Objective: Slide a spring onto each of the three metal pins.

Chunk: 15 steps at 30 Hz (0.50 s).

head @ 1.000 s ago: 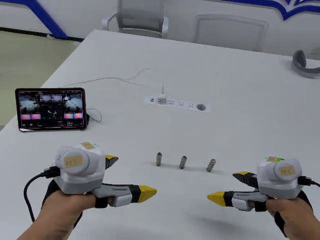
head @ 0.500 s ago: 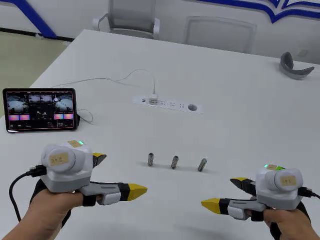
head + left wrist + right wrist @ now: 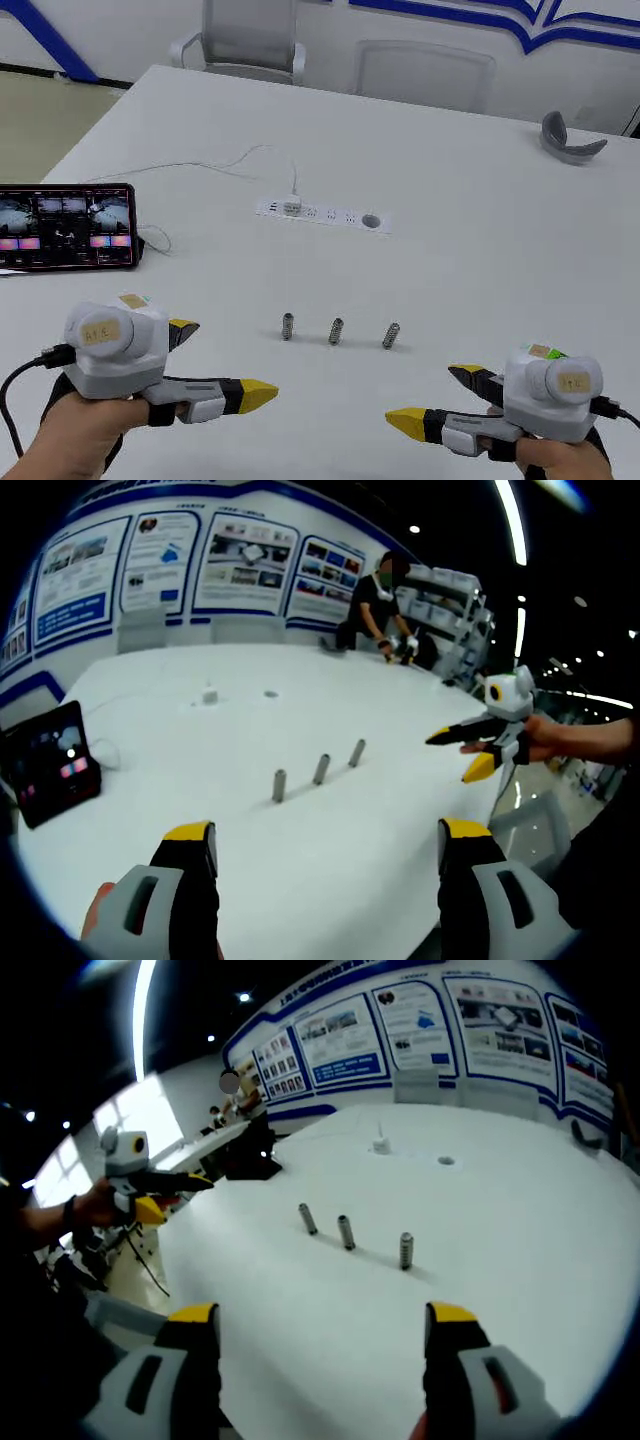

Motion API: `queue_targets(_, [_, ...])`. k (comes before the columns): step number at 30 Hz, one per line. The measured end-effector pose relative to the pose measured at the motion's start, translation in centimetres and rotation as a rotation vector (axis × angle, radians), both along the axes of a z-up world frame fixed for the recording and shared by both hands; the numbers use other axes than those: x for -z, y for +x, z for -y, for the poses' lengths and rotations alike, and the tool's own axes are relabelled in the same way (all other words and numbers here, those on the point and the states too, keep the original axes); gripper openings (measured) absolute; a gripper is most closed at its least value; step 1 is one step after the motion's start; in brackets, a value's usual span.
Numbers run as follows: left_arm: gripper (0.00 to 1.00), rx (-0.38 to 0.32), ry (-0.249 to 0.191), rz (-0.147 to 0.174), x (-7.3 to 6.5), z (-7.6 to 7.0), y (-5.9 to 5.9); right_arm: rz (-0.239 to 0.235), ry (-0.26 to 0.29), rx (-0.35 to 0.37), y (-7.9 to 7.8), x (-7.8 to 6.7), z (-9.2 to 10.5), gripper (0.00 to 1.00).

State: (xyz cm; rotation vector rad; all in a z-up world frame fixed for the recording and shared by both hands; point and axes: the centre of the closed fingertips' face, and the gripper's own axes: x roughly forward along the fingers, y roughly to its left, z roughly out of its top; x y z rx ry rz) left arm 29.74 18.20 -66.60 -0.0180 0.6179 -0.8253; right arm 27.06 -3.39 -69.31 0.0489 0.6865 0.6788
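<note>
Holding the left gripper [image 3: 222, 362] and the right gripper [image 3: 435, 396] low over the near edge of the white worktop [image 3: 480, 260], one to each side, well apart from the work. Fingers [image 3: 255, 393] of both spread wide, grasping nothing. Probably parked clear like this to leave the row in plain sight from both gripper views.

Standing upright in a line beyond and between the two grippers: left pin [image 3: 288, 326], middle pin [image 3: 336, 331], right pin [image 3: 391, 335], near one another but not touching.

Seemingly a spring [image 3: 406, 1250] already round each, going by the ribbed outlines. Plainest on the right pin, too small to be sure on the other two. Serving as their own holders, then, each pin carrying its coil.

Judged done or nearly so. At most a check that every coil sits fully down.

Farther back, a tablet [image 3: 65, 227] with its screen lit and a power strip [image 3: 320, 213] set into the worktop.
</note>
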Motion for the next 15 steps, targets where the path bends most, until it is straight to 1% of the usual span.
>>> queue_targets(2, [0.92,0.005,0.002,-0.002,0.05,0.04,-0.02,-0.002,0.002,0.003,-0.05,0.01,0.05,0.86])
queue_targets(3, [0.91,0.009,-0.002,-0.009,0.10,0.09,-0.08,-0.002,0.003,0.003,-0.06,0.05,0.09,0.86])
queue_targets(5, [0.89,0.014,-0.003,-0.011,0.16,0.12,-0.14,-0.003,0.004,0.004,-0.05,0.07,0.10,0.86])
queue_targets(6, [0.88,0.014,0.004,-0.008,0.17,0.11,-0.17,-0.002,0.004,0.005,-0.02,0.06,0.11,0.87])
queue_targets(9, [0.90,0.001,-0.010,-0.023,0.32,0.06,-0.02,0.000,0.008,0.007,0.05,0.03,0.10,0.87])
queue_targets(11, [0.91,0.002,0.000,-0.013,0.43,-0.07,0.13,0.001,0.009,0.007,0.07,0.02,0.11,0.87])
queue_targets(15, [0.92,0.004,0.002,-0.015,0.47,-0.16,0.05,0.002,0.012,0.007,0.07,0.04,0.14,0.88])
